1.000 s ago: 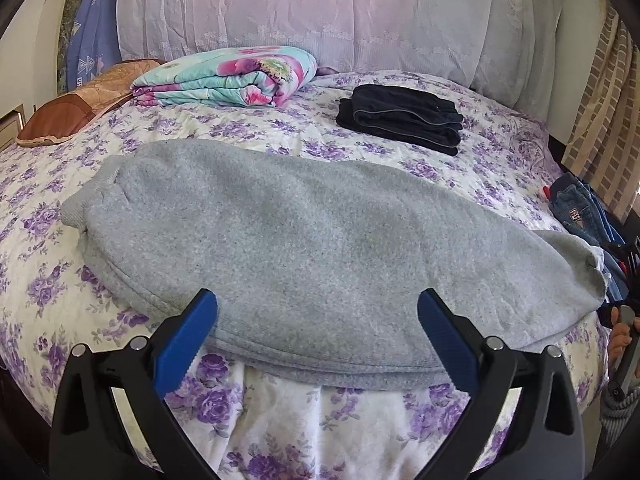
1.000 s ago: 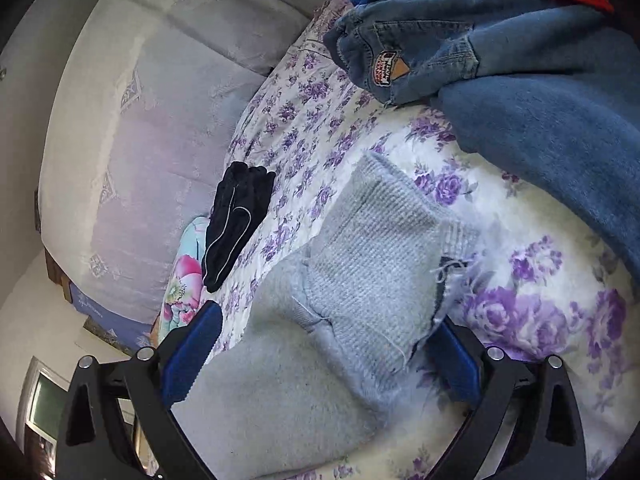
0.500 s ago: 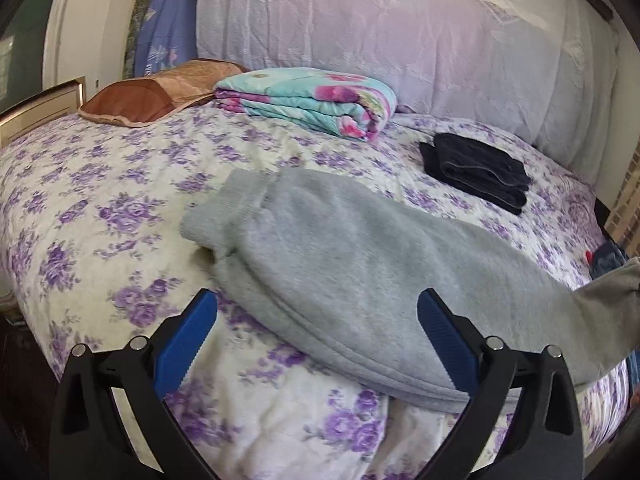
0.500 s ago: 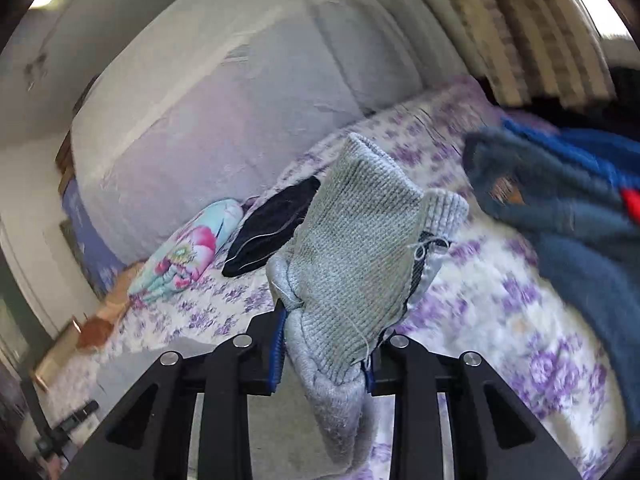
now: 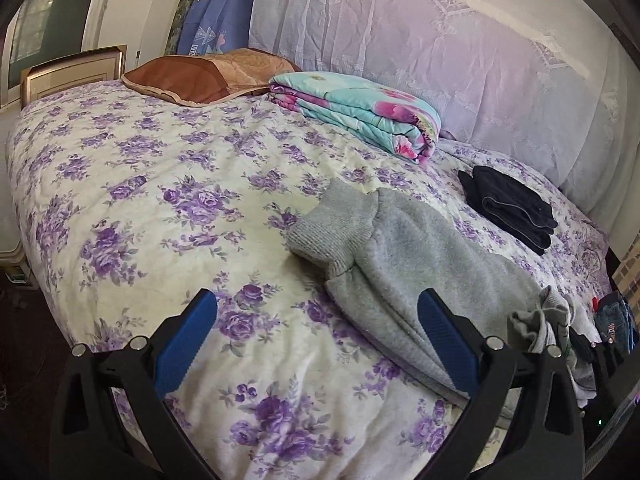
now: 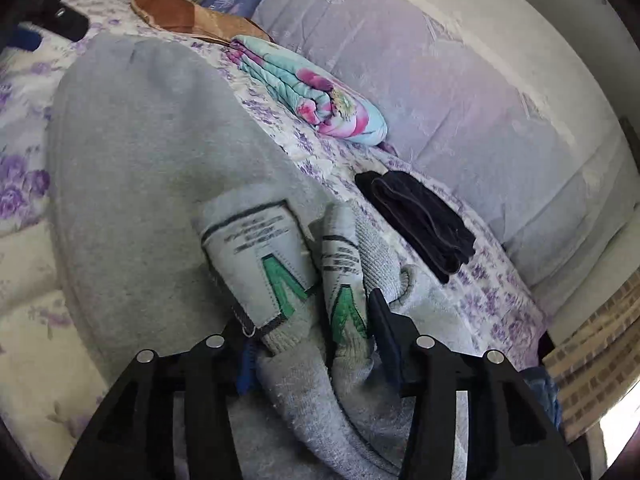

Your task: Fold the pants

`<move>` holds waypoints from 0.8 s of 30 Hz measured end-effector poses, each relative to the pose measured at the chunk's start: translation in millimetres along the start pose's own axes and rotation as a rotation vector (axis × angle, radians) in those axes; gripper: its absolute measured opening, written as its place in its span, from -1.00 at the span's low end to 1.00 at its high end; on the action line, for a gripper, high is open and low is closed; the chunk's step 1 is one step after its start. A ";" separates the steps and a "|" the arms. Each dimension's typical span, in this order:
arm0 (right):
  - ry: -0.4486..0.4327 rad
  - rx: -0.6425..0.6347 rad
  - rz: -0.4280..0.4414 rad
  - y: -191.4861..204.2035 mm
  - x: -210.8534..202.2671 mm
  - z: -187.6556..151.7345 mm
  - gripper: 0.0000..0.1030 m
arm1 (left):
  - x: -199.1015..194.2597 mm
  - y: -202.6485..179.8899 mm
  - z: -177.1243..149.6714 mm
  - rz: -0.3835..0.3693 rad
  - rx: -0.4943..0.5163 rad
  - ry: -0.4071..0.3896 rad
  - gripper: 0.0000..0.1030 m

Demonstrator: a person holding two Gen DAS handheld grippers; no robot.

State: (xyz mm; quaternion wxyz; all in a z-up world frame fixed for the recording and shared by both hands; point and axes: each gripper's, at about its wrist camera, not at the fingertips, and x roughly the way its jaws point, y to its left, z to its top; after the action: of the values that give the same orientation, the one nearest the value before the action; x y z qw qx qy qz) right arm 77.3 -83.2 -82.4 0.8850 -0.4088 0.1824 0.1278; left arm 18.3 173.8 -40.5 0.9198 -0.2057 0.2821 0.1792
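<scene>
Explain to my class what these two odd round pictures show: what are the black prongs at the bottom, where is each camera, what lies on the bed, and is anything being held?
There is no robot here. A person holds a hand tool in each hand, each a gripper with two fingers and blue pads, and a wide-angle camera on each looks along its fingers. That is why the pictures bulge.

The left view shows the left gripper open and empty above a floral bed. On the bed lie grey pants, a folded quilt, a brown pillow and folded dark clothes.

The right view shows the right gripper clamped on the bunched waistband of the pants, with a label showing. Its jaws have just been opening a little, yet cloth still fills them.
</scene>
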 end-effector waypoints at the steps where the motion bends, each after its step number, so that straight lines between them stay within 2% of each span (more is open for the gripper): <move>1: -0.013 -0.005 0.007 -3.1 -7.7 0.9 0.14 | 1.2 1.1 0.2 0.003 -0.006 0.002 0.91; 3: -0.045 0.026 0.063 -16.4 -22.3 2.5 0.43 | 4.2 3.6 0.1 -0.002 -0.025 0.010 0.91; 6: -0.112 0.122 0.159 -47.5 -52.7 5.1 0.44 | 7.8 4.0 -1.6 -0.006 -0.027 0.021 0.91; 8: -0.156 0.286 0.221 -79.6 -58.9 9.5 0.44 | 8.0 2.6 -2.4 -0.006 -0.023 0.022 0.91; 10: -0.174 0.467 0.237 -108.5 -53.8 12.4 0.44 | 6.9 0.8 -3.3 -0.009 -0.020 0.021 0.91; 12: -0.152 0.559 0.184 -125.5 -35.8 15.0 0.44 | 6.1 -1.4 -3.4 -0.010 -0.012 0.021 0.91; 14: -0.097 0.546 0.174 -119.0 -14.0 16.6 0.44 | 5.9 -2.8 -3.8 -0.009 -0.008 0.021 0.91; 16: -0.021 0.463 0.173 -96.9 11.5 16.5 0.43 | 6.3 -3.2 -4.5 -0.010 -0.007 0.027 0.91; 18: 0.110 0.353 0.188 -64.5 43.5 3.8 0.47 | 8.3 -3.8 -5.1 -0.009 -0.002 0.039 0.91; 19: 0.146 0.328 0.204 -53.3 55.4 -5.8 0.49 | 9.1 -3.5 -5.8 -0.008 0.000 0.045 0.91; 21: 0.151 0.369 0.224 -61.1 56.5 -12.5 0.60 | 10.9 -3.0 -6.3 -0.005 0.002 0.052 0.91; 24: 0.153 0.332 0.231 -62.6 60.0 -16.7 0.64 | 14.6 -1.7 -6.7 -0.008 -0.006 0.063 0.91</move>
State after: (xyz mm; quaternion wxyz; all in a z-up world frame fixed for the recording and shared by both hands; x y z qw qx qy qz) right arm 151.2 -131.1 -75.7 0.9031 -0.2425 0.3135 0.1651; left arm 27.4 172.2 -53.8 0.9105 -0.2150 0.3098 0.1699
